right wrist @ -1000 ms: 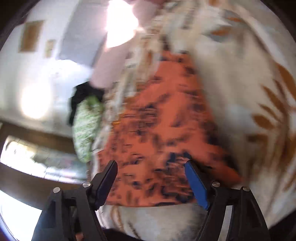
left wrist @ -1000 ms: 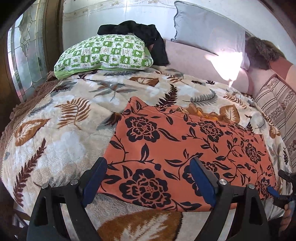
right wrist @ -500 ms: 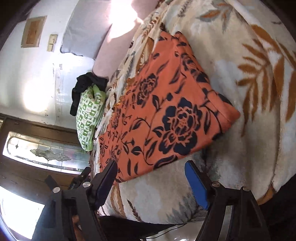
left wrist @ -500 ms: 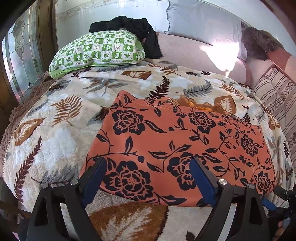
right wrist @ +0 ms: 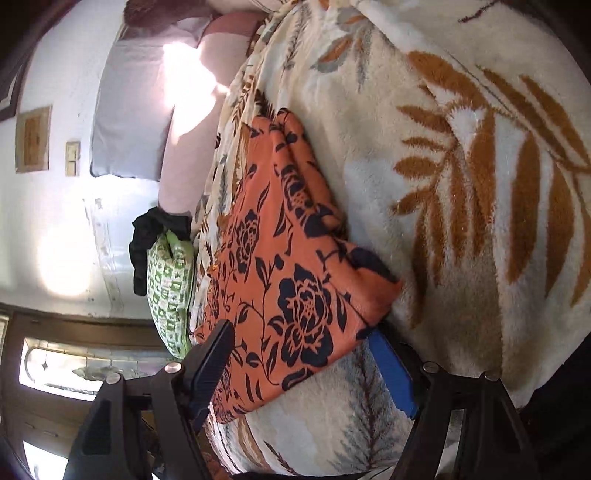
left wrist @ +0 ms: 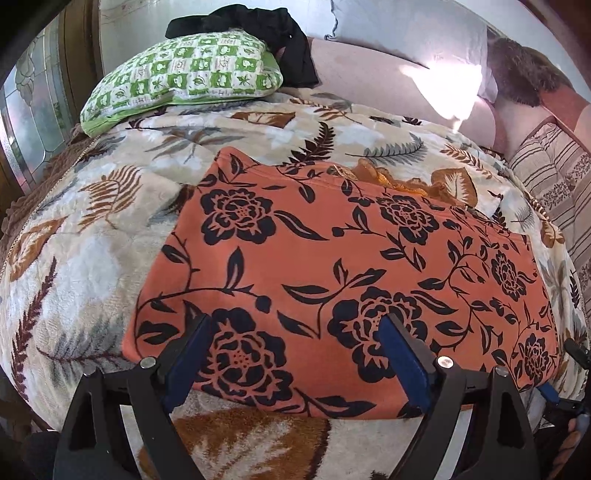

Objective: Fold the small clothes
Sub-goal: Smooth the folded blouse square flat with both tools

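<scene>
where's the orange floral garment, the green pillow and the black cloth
orange floral garment (left wrist: 332,266), left wrist view, middle of the fabric
green pillow (left wrist: 184,74), left wrist view, top face
black cloth (left wrist: 280,33), left wrist view, bunched middle

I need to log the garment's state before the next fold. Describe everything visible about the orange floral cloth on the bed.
The orange cloth with black roses and vines looks like thin, soft fabric, lying flat and smooth in a roughly rectangular, already folded shape. In the right wrist view its near corner shows stacked layers. It rests on the cream leaf-print fleece blanket. A bit of orange-yellow lace-like trim peeks out along its far edge. The open left gripper and open right gripper both straddle its near edge; contact cannot be told.
</scene>
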